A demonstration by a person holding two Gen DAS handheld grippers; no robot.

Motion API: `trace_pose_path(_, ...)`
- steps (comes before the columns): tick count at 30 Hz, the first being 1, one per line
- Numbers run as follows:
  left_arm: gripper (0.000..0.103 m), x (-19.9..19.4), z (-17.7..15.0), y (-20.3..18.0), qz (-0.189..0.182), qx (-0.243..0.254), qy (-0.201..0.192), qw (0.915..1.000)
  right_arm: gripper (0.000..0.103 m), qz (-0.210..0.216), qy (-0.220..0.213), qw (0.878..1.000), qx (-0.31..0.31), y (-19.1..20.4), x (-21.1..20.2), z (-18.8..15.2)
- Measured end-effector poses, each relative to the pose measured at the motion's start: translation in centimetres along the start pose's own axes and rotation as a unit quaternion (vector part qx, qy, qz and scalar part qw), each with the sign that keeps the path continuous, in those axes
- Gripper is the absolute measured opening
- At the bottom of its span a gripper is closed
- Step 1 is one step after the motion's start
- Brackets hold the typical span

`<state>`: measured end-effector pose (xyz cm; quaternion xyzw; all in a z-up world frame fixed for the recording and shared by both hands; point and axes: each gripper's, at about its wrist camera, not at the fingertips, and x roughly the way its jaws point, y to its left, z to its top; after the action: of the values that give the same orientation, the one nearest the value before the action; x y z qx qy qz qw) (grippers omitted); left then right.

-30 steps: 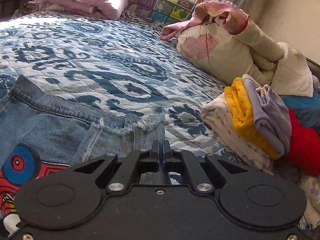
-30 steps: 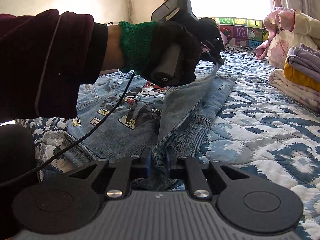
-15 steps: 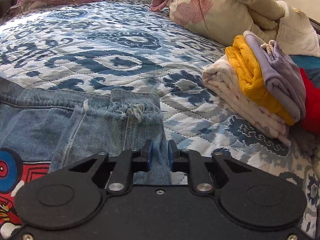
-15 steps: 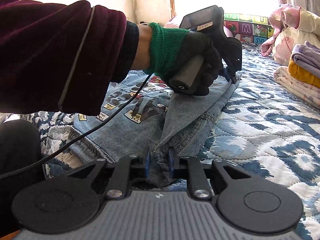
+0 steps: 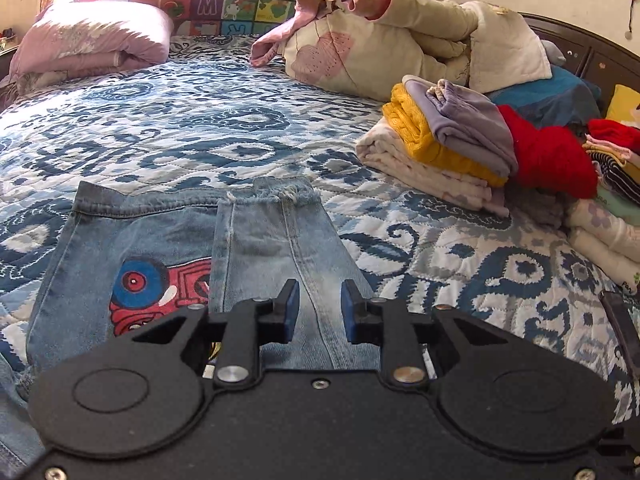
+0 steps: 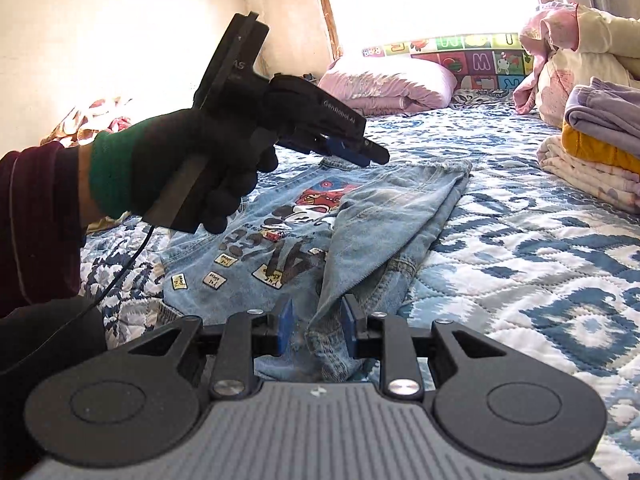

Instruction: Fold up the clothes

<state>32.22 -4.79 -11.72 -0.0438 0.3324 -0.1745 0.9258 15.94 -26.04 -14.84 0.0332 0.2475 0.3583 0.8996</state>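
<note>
A light denim jacket with a red and blue cartoon print lies flat on the bed, one sleeve folded over its back. My left gripper is open and empty, raised above the sleeve. In the right wrist view the jacket lies ahead with the folded sleeve on its right side. My right gripper is open, its jaws on either side of a denim fold without pinching it. The left gripper hovers above the jacket's far end.
A stack of folded clothes (white, yellow, lilac, red) sits at the right of the blue patterned quilt. A bundled duvet and a pink pillow lie at the head of the bed.
Both grippers have opened and let go of the denim sleeve, which now lies folded on the jacket. The left gripper has lifted up and back.
</note>
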Motion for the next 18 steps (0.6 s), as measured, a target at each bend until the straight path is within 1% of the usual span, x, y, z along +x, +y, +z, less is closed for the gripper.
trace_pose_path(4,0.020,0.1,-1.8,-0.4,-0.009,0.007,0.003,0.9999,0.028,-0.014,0.024,0.999,0.018,-0.1,2.3,-0.1)
trace_pose_path(7,0.020,0.2,-3.1,-0.7,-0.016,0.012,0.005,0.9998,0.028,-0.004,0.025,0.999,0.040,-0.3,3.2,0.0)
trace_pose_path(9,0.020,0.2,-4.0,-0.8,-0.021,0.015,0.007,0.9996,0.009,0.005,0.027,0.997,0.068,-0.9,3.2,0.2)
trace_pose_path(10,0.020,-0.4,-5.1,-0.2,-0.023,0.014,0.005,0.9996,0.004,0.011,0.029,0.996,0.088,-1.4,3.3,0.2)
trace_pose_path(11,0.020,-0.7,-5.6,0.0,-0.025,0.011,0.000,0.9996,0.003,0.023,0.030,0.991,0.132,-2.6,3.2,0.0)
trace_pose_path(13,0.020,-0.9,-5.7,0.1,-0.034,0.010,-0.009,0.9993,0.003,0.047,0.031,0.974,0.221,-5.0,3.1,-0.8)
trace_pose_path(15,0.020,-0.9,-5.6,0.2,-0.039,0.014,-0.009,0.9991,0.003,0.066,0.023,0.960,0.269,-6.4,2.9,-1.7)
trace_pose_path(18,0.020,-0.7,-5.4,0.5,-0.049,0.013,-0.006,0.9987,0.003,0.092,0.011,0.941,0.325,-7.6,2.6,-2.5)
